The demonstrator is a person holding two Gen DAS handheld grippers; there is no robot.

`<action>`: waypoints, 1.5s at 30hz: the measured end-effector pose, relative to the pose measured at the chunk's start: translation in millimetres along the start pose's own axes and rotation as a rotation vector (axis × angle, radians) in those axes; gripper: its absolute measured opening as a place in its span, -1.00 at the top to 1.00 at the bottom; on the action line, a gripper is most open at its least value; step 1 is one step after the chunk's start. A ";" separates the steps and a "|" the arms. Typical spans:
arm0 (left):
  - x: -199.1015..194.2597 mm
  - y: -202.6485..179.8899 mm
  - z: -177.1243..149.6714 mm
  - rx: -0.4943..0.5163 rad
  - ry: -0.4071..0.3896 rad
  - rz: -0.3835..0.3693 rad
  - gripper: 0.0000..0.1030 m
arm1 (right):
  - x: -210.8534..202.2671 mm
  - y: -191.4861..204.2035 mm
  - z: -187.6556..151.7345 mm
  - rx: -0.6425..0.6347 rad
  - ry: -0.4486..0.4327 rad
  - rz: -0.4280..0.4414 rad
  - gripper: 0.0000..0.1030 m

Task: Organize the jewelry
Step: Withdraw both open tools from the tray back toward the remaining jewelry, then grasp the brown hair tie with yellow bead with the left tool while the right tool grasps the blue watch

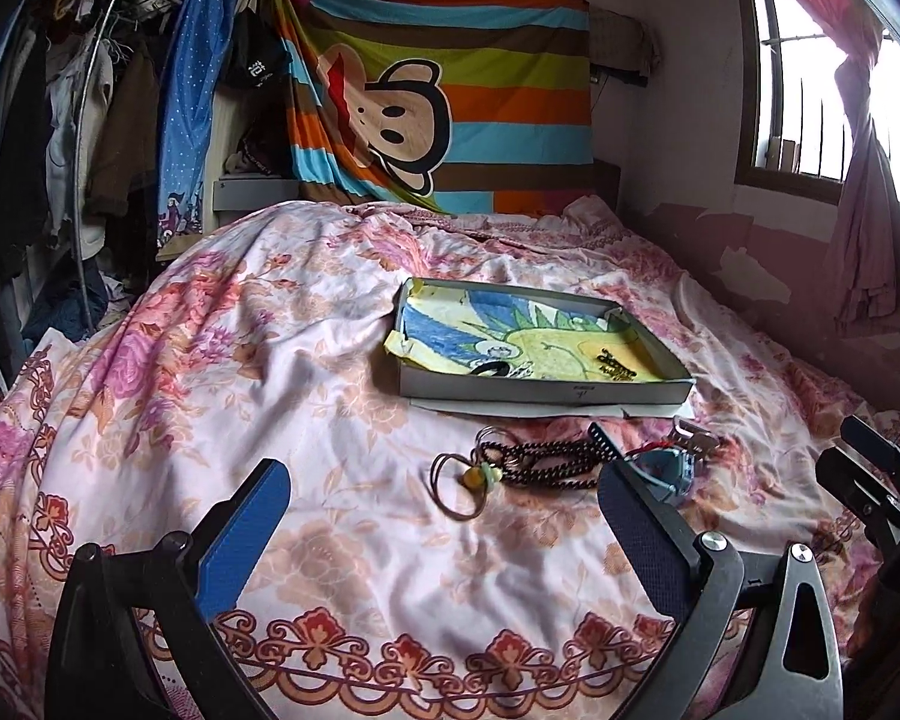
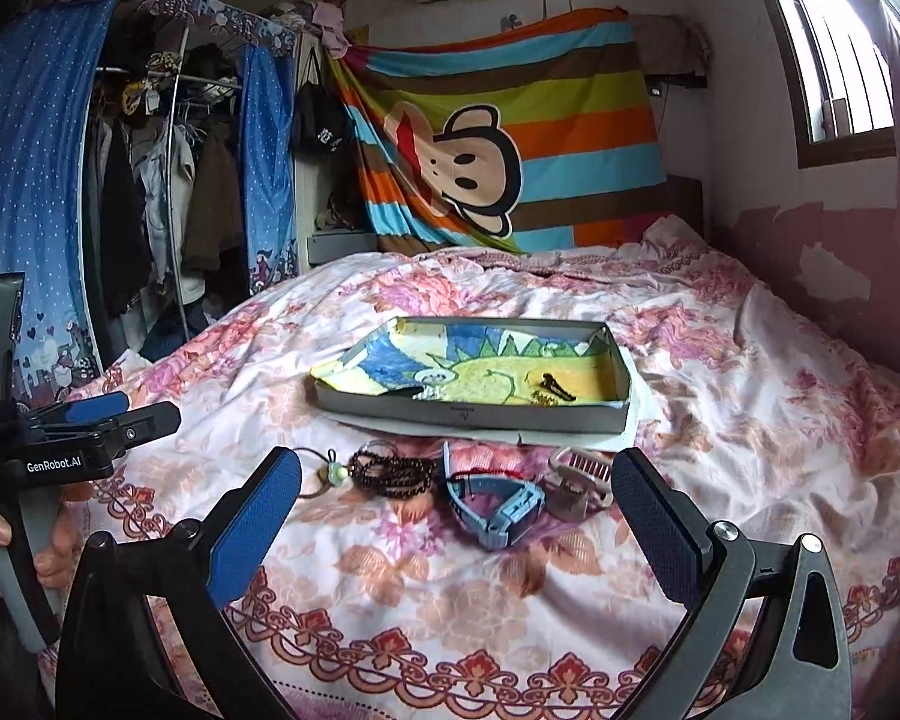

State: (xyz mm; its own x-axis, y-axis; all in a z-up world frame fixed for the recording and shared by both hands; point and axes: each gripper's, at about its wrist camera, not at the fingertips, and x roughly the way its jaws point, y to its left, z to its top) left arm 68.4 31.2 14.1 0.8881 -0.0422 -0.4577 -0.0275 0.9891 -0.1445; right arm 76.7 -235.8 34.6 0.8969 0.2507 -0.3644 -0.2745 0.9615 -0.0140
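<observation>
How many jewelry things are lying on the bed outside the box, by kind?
Cord necklace with pendant: 1
Dark bead string: 1
Blue watch: 1
Pink hair clip: 1
Total: 4

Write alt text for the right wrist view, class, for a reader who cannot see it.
An open two-finger tool with blue pads hovers over a floral pink bedspread, above a blue wristwatch, a dark beaded bracelet, a cord pendant and a pink hair clip. Behind them sits a shallow grey cardboard tray lined with a child's drawing.
</observation>
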 end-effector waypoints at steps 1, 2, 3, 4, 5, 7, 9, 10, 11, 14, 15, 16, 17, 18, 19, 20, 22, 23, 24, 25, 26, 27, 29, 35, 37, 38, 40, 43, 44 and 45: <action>0.8 0.3 -1.4 0.005 0.007 0.005 -1.00 | 4.1 0.4 -1.9 0.002 0.017 0.000 -0.97; 2.4 1.3 -3.5 0.013 0.021 0.014 -1.00 | 7.0 -0.2 -3.7 0.003 0.032 0.002 -0.97; 4.3 2.3 -4.8 0.020 0.034 0.021 -1.00 | 11.8 -1.2 -6.3 0.006 0.054 0.003 -0.97; 7.2 3.3 -6.4 0.029 0.056 0.026 -1.00 | 15.2 -2.0 -8.4 0.009 0.069 0.006 -0.97; 10.2 4.3 -8.1 0.035 0.081 0.027 -1.00 | 18.3 -2.4 -11.0 0.012 0.086 0.010 -0.97; 16.9 5.7 -11.3 0.043 0.129 0.029 -1.00 | 26.3 -5.0 -16.0 0.020 0.127 0.013 -0.97; 24.0 8.0 -13.6 0.039 0.172 0.023 -1.00 | 32.7 -7.1 -20.9 0.026 0.163 0.010 -0.97; 26.5 8.7 -14.9 0.038 0.188 0.020 -1.00 | 36.3 -9.2 -23.6 0.033 0.182 0.013 -0.97; 29.5 9.0 -16.2 0.037 0.206 0.017 -1.00 | 40.2 -10.8 -26.4 0.042 0.201 0.017 -0.97; 38.4 9.7 -19.9 0.042 0.254 0.013 -1.00 | 49.9 -16.4 -31.2 0.063 0.250 0.022 -0.97; 42.0 9.6 -21.0 0.044 0.271 0.012 -1.00 | 53.1 -17.7 -33.0 0.069 0.267 0.026 -0.97; 44.9 9.7 -20.9 0.045 0.282 0.011 -1.00 | 58.5 -18.6 -34.9 0.071 0.293 0.033 -0.97; 48.2 9.6 -21.0 0.047 0.292 0.005 -1.00 | 63.7 -18.1 -36.5 0.066 0.319 0.039 -0.97; 51.3 9.2 -20.5 0.048 0.299 -0.004 -1.00 | 66.9 -17.8 -38.0 0.059 0.335 0.043 -0.97; 54.7 8.5 -19.1 0.051 0.305 -0.011 -1.00 | 72.2 -17.6 -38.5 0.044 0.355 0.045 -0.97; 58.1 7.9 -17.7 0.054 0.310 -0.019 -1.00 | 76.3 -17.6 -38.4 0.028 0.369 0.046 -0.97; 65.5 6.0 -13.7 0.063 0.314 -0.037 -1.00 | 84.9 -16.5 -37.1 -0.020 0.390 0.043 -0.97; 69.0 4.7 -11.5 0.070 0.313 -0.044 -1.00 | 89.1 -16.7 -36.1 -0.040 0.395 0.042 -0.97; 72.6 3.2 -9.6 0.078 0.313 -0.052 -1.00 | 92.8 -17.3 -34.6 -0.051 0.400 0.047 -0.97; 75.8 2.1 -7.9 0.085 0.313 -0.060 -1.00 | 98.0 -18.0 -33.4 -0.065 0.403 0.055 -0.97; 80.0 1.1 -6.3 0.092 0.313 -0.069 -1.00 | 102.3 -19.3 -31.8 -0.074 0.403 0.053 -0.97; 85.5 -0.9 -4.5 0.100 0.314 -0.079 -1.00 | 104.8 -21.6 -29.6 -0.075 0.402 0.050 -0.97; 96.7 -4.3 -0.2 0.111 0.315 -0.093 -0.98 | 113.1 -27.1 -26.3 -0.055 0.404 0.065 -0.97; 129.4 -9.3 5.9 0.107 0.359 -0.115 -0.52 | 137.3 -33.8 -24.3 -0.011 0.421 0.069 -0.97; 137.3 -9.2 5.3 0.094 0.378 -0.120 -0.39 | 145.2 -33.9 -25.3 0.002 0.430 0.080 -0.97; 141.0 -9.2 5.1 0.087 0.386 -0.123 -0.32 | 149.6 -33.1 -25.5 0.003 0.437 0.081 -0.97; 146.7 -9.1 4.0 0.077 0.401 -0.130 -0.18 | 155.6 -32.9 -26.1 0.003 0.443 0.083 -0.96; 155.3 -7.3 1.8 0.062 0.429 -0.117 0.03 | 166.5 -32.0 -26.6 0.009 0.455 0.090 -0.96; 158.1 -6.1 0.8 0.056 0.440 -0.111 0.13 | 169.5 -32.7 -27.2 0.012 0.460 0.090 -0.96; 160.6 -4.4 -0.4 0.049 0.450 -0.105 0.19 | 173.6 -32.5 -28.1 0.017 0.464 0.093 -0.95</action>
State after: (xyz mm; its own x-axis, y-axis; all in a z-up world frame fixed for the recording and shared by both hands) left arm 211.0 20.1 -59.1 0.5971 -0.1884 -0.7797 0.0834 0.9813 -0.1733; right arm 231.6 -226.6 -54.4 0.6183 0.2626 -0.7408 -0.3371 0.9400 0.0518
